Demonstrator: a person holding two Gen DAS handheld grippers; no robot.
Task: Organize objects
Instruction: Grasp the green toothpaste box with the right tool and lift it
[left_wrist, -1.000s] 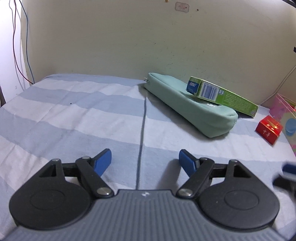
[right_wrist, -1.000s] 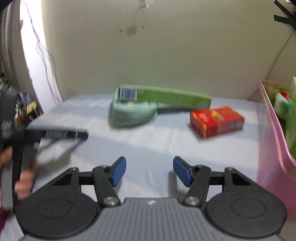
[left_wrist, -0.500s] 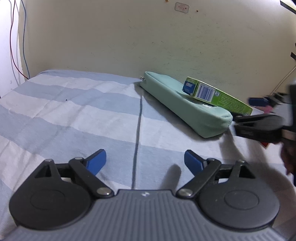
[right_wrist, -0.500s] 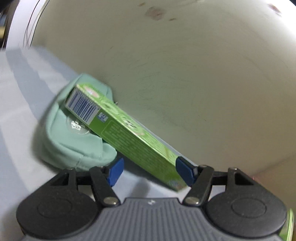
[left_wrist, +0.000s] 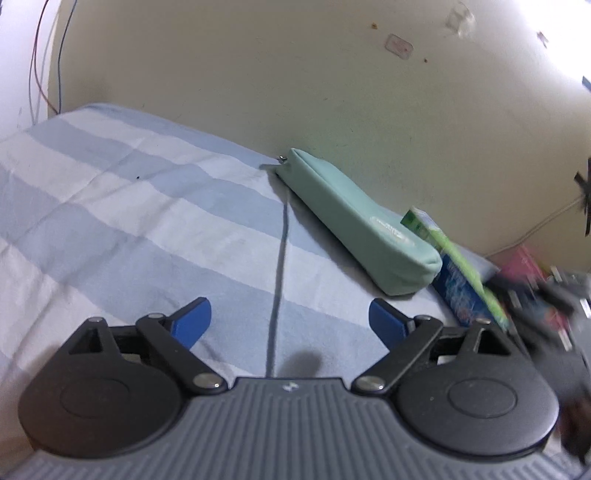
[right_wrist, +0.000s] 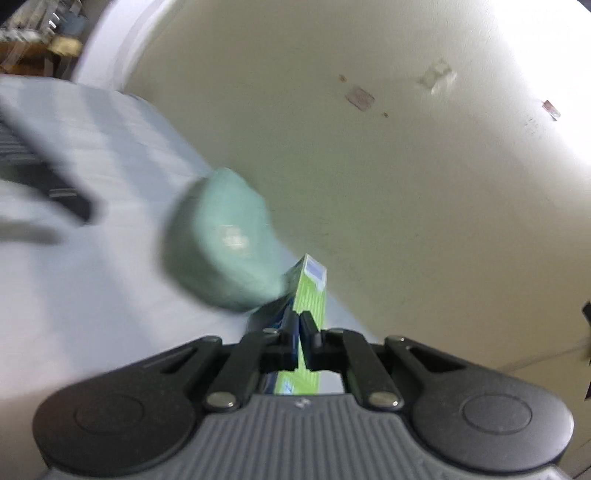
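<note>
1. Your right gripper (right_wrist: 300, 334) has its jaws pinched almost together on the near edge of the green box (right_wrist: 309, 291), the blue pads pressing the thin carton from both sides after snapping closed on it.
2. The green box runs from the pads toward 12 o'clock, its far end touching the mint pouch (right_wrist: 221, 240), which lies blurred at 10 o'clock on the striped sheet (right_wrist: 92, 288).
3. Your left gripper (left_wrist: 290, 319) has its jaws wide apart with nothing between them, above the sheet's dark seam.
4. From the left wrist, the pouch lies at 1 o'clock along the wall (left_wrist: 332, 74); the box stands tilted at 3 o'clock, beside the pouch's near end.
5. A blurred pink container (left_wrist: 524, 262) shows beyond the box.
</note>
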